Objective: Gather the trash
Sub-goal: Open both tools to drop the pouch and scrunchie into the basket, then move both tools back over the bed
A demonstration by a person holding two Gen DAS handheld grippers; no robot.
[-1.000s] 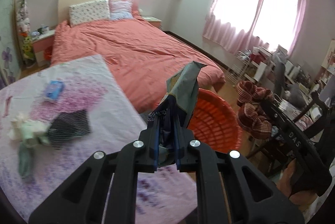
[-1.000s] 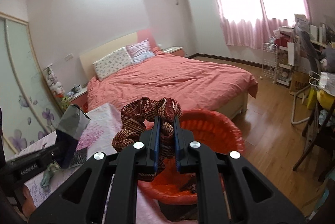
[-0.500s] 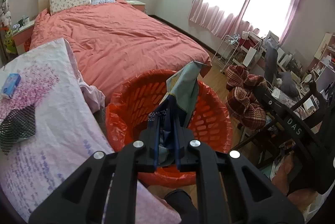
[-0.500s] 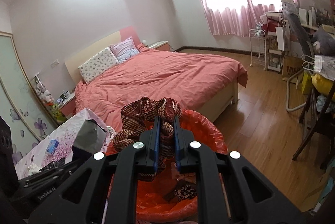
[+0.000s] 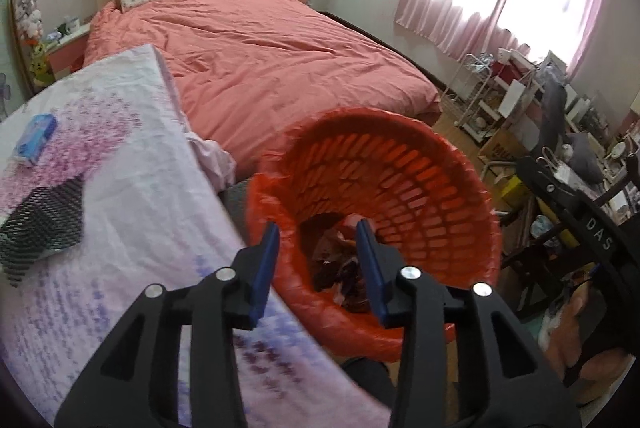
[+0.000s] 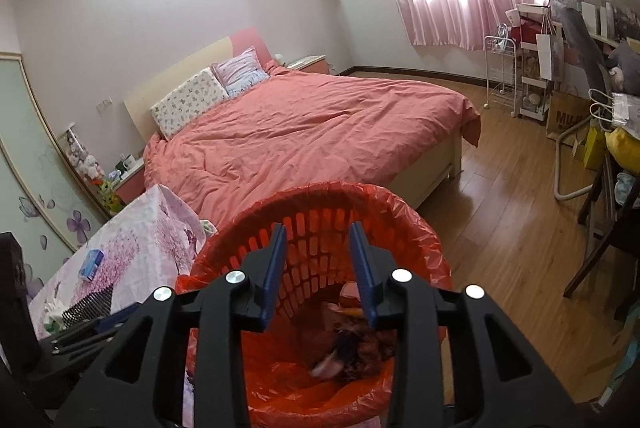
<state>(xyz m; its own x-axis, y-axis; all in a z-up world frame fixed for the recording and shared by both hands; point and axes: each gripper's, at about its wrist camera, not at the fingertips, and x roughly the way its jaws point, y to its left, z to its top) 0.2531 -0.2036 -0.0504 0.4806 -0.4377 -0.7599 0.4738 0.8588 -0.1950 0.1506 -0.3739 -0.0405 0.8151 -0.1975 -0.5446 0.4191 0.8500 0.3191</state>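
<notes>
Left wrist view: left gripper [image 5: 316, 264], lower centre, jaws just opened, empty, above the bin [image 5: 476, 187]. Right gripper [image 6: 318, 266] likewise parted, empty, over trash [image 6: 352, 344].

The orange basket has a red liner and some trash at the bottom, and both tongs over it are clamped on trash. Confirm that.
Not quite. The orange basket is lined in red with trash at the bottom, but the left tongs and right tongs are open with nothing between them, having just opened. Both wrist views show the gaps empty.
</notes>
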